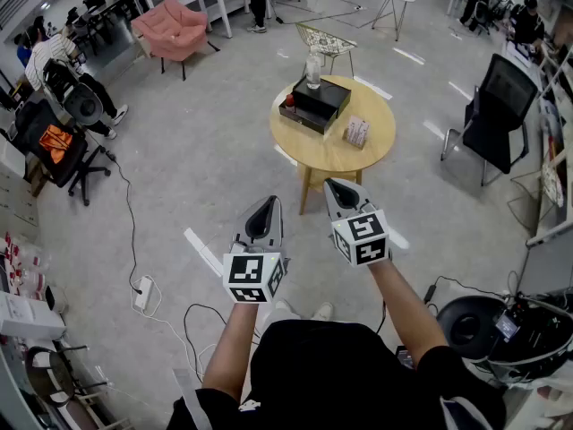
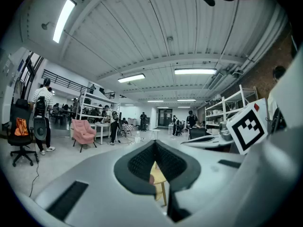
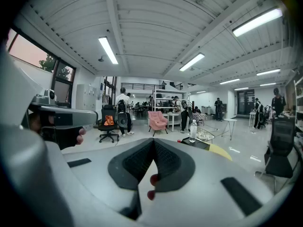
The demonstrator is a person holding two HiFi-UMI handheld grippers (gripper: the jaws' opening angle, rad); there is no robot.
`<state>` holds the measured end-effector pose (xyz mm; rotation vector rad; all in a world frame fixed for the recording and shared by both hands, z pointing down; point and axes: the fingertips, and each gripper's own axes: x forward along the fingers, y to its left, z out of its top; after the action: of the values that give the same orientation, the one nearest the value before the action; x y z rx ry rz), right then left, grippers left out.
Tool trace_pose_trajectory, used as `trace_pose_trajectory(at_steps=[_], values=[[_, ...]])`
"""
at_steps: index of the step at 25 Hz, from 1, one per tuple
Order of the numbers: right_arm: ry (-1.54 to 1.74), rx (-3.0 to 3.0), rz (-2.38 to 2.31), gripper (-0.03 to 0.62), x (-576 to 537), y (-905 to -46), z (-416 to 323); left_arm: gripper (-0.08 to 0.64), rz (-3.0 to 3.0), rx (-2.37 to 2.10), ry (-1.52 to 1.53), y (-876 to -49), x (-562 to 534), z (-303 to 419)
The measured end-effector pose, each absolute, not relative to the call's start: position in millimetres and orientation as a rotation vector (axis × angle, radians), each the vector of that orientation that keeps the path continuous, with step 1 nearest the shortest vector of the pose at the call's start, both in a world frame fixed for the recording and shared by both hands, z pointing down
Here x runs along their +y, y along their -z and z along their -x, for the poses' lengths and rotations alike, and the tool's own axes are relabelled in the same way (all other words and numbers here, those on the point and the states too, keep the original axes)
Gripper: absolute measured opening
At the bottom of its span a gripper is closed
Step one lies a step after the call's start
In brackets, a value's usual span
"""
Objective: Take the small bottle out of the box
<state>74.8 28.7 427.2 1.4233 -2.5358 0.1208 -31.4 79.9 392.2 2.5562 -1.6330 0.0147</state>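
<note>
A clear small bottle [image 1: 312,70] stands upright at the far end of a black box [image 1: 315,104] on a round wooden table [image 1: 336,150]. Both grippers hang in the air short of the table, well apart from the box. My left gripper [image 1: 267,202] is shut with nothing in it, and so is my right gripper [image 1: 336,184]. In the right gripper view the bottle [image 3: 192,130] and the box [image 3: 201,143] lie ahead to the right of the closed jaws [image 3: 154,141]. The left gripper view shows its closed jaws [image 2: 155,143] with a bit of the table [image 2: 158,178] beneath.
A small red item [image 1: 288,101] and a striped packet [image 1: 356,133] also sit on the table. Around it stand a wire chair [image 1: 324,40], a pink armchair [image 1: 172,27], a black office chair [image 1: 497,106] and another black chair [image 1: 54,141]. A power strip [image 1: 143,292] with cable lies on the floor.
</note>
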Motion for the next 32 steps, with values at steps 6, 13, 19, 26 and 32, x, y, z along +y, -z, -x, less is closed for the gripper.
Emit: trace_pose_trajectory(at_steps=[6,13,19,26,32], values=[[-0.161,-2.573,-1.390,0.000,34.6,-427.3,-85.4,0.009,-2.558,-1.640,-0.010,-391.3,80.8,14.2],[-0.187,-2.600,-1.330,0.002,38.3,-430.8,-94.7,0.009,-2.557,-1.638,-0.015,-391.1,85.3,-5.9],[-0.214,-2.610,-1.328,0.002,26.3,-434.9,-92.7,0.009,-2.561,-1.642,-0.020,-392.6,74.8,-6.7],[-0.217,-2.602,-1.317,0.002,-3.2,-439.7,-85.2,0.009,-2.549,-1.636,-0.012,-397.8,42.2,-0.7],[-0.224,-2.602,-1.321,0.002,-46.8,-442.6,-76.6,0.009,-2.543,-1.628,-0.011,-401.1,-3.6,8.8]])
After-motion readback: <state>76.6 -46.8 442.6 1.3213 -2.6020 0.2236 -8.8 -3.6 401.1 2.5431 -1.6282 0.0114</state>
